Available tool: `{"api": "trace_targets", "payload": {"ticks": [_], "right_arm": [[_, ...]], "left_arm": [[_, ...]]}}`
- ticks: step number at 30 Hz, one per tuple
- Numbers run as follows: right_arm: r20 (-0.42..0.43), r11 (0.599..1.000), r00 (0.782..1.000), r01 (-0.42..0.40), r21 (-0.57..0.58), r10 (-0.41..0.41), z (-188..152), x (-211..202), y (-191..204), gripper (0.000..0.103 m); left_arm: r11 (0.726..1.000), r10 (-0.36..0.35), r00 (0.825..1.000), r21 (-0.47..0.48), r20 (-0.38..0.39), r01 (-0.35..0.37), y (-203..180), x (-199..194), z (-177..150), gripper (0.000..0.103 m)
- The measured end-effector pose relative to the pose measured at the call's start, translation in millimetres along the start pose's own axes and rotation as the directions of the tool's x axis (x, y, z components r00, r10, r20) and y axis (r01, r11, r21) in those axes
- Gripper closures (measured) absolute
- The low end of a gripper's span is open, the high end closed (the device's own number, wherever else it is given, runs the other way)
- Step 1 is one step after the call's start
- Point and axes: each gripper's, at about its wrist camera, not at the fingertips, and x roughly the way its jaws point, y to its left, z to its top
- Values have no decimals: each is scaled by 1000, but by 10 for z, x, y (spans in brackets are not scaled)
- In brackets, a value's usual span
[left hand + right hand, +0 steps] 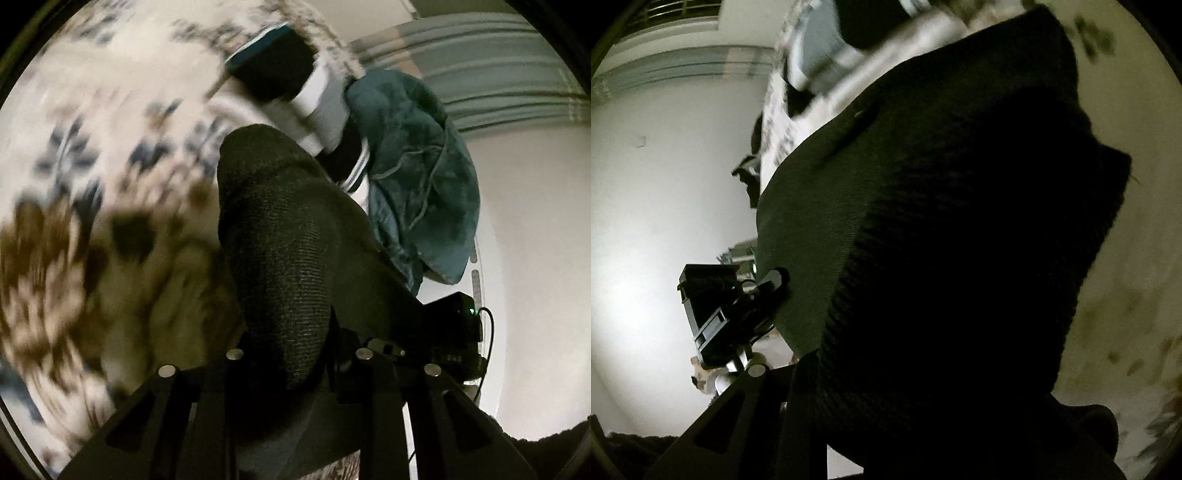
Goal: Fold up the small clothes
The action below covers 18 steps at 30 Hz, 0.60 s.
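Both tools grip 1 dark knit sock [280, 240]; left tool [291, 354] pinches 1 end, right tool [886, 369] the other w/ cloth hiding its jaws; sock's long axis spans between them, lifted above patterned bedspread [92, 147]; teal cloth [417, 166] beyond.

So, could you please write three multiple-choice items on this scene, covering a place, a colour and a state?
1. Where does the teal towel lie relative to the dark knit garment in the left wrist view?
A. To its right
B. To its left
C. Beneath it

2. What colour is the garment in the left gripper?
A. Red
B. Dark grey-black
C. Yellow

3. What is the state of the left gripper?
A. Open, holding nothing
B. Out of view
C. Shut on the garment

Answers: 1 A, the towel sits right of it; 2 B, the knit looks dark; 3 C, fabric emerges from between the fingers.
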Motion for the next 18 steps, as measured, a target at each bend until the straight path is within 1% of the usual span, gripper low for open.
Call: {"api": "trace_targets", "payload": {"ticks": [1,4,5,6,7,8,9,10,11,13,15,16,18], "right_arm": [[18,1000,1000,-1,-4,1,97,-69,98,81],[69,999,998,0,-34,2,462,-239,450,81],[87,999,996,1,-44,3,610,-291,572,81],[108,999,994,2,-52,4,785,-336,707,81],[130,998,992,0,-60,8,996,-407,821,81],[149,998,989,-2,-66,12,1173,-429,931,81],[167,997,986,-4,-74,16,1436,-507,985,81],[184,997,983,-1,-82,16,1691,-562,1063,81],[199,997,980,2,-83,14,1928,-587,1111,81],[219,996,976,11,-90,9,2426,-545,1221,81],[235,997,972,18,-79,1,2864,-502,1170,81],[240,997,971,27,-74,-9,3084,-449,1138,81],[240,996,970,59,-63,-42,3396,-315,1085,81]], "left_arm": [[1000,-5,1000,13,1,5,-70,-4,120,83],[996,-2,1000,86,21,0,-379,-49,646,83],[994,-1,999,113,33,-3,-503,-59,921,83],[992,-3,999,123,39,-2,-561,-51,1097,83],[991,-3,999,137,47,-3,-633,-33,1356,82],[989,-1,999,145,50,-6,-670,-6,1511,82],[987,6,998,157,57,-15,-726,38,1789,82],[985,13,998,169,57,-22,-763,90,1969,82],[982,28,998,183,52,-37,-791,182,2265,82],[980,55,997,187,49,-64,-776,340,2598,82],[979,93,995,177,37,-98,-681,568,2952,81],[979,113,993,170,22,-115,-602,704,3094,81],[976,171,985,140,0,-169,-451,900,3266,79]]}}
